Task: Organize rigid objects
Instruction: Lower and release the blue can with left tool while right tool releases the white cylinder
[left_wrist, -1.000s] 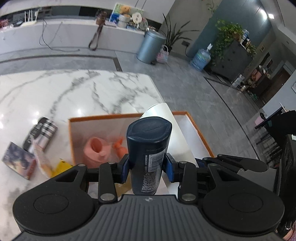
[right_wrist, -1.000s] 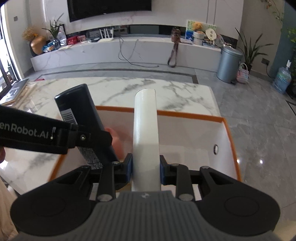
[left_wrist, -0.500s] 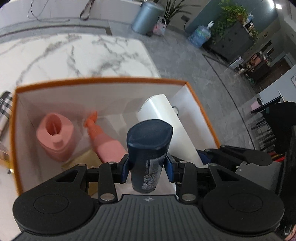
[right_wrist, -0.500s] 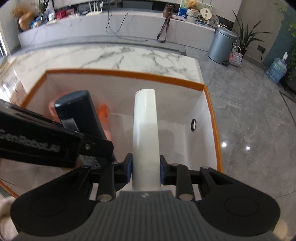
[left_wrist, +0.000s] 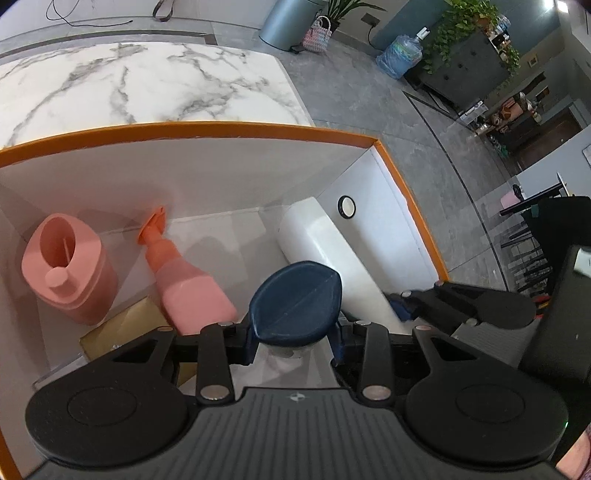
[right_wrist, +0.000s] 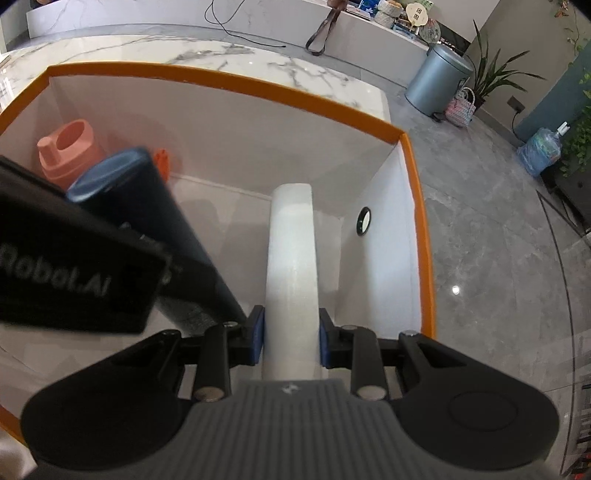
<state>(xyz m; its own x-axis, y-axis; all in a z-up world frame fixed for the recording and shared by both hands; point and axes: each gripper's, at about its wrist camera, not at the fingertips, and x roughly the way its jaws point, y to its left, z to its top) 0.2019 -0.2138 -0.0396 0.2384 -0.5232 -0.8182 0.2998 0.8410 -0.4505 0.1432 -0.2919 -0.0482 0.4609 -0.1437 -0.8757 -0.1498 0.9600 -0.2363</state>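
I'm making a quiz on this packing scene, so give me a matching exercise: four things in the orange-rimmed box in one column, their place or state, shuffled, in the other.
Things
1. dark blue bottle
2. white bottle
3. pink jug
4. pink spray bottle

Places or states
A. lying on the box floor, nozzle toward the far wall
B. held in the right gripper
C. standing by the box's left wall, no gripper on it
D. held in the left gripper

Pairs: 1-D, 2-B, 3-C, 4-A
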